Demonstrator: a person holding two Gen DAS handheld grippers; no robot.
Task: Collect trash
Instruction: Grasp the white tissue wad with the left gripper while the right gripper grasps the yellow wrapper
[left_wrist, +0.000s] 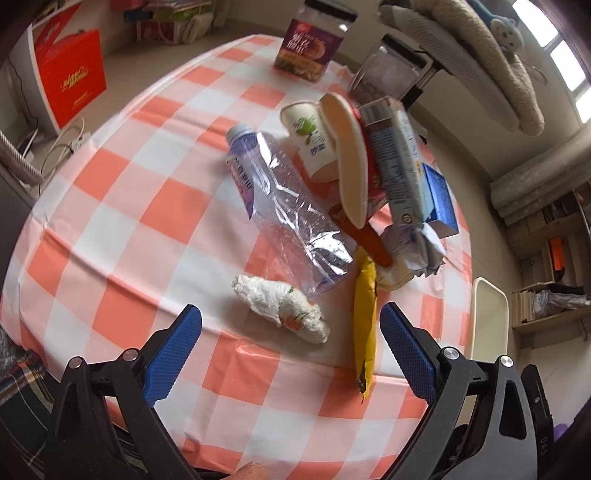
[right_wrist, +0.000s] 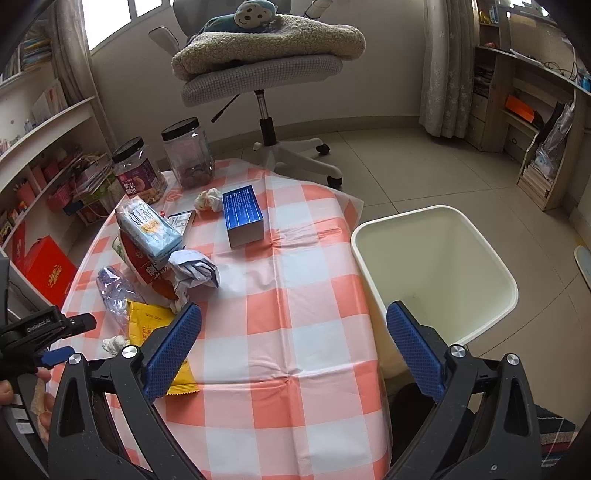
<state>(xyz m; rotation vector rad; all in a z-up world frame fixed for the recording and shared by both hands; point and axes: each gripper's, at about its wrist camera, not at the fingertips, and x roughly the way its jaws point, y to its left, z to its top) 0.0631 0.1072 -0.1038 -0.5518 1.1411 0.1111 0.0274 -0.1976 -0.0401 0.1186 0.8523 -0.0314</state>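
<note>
Here, both grippers were spread wide and held nothing. The left gripper hovered at the near edge of the counter, which wore an orange-and-white checked cloth, and its blue fingers framed a crumpled white tissue lying just ahead of them. Beside the tissue lay a long yellow wrapper that overhung the counter's edge. Beyond them a crushed clear bottle lay on its side, its cap pointing away. Further back sat a heap of trash: a white paper cup on its side, a pale lid leaning across it, a light-blue carton and a wad of crumpled paper, all touching or overlapping.

The right gripper hung over the counter's right part, with an empty cream bin standing on the floor just beside the counter. A blue box lay flat near the middle of the cloth, apart from the heap, with a small tissue ball just beside its far end. Two black-lidded jars stood at the far rim. The left gripper showed at the left border of the right wrist view.
</note>
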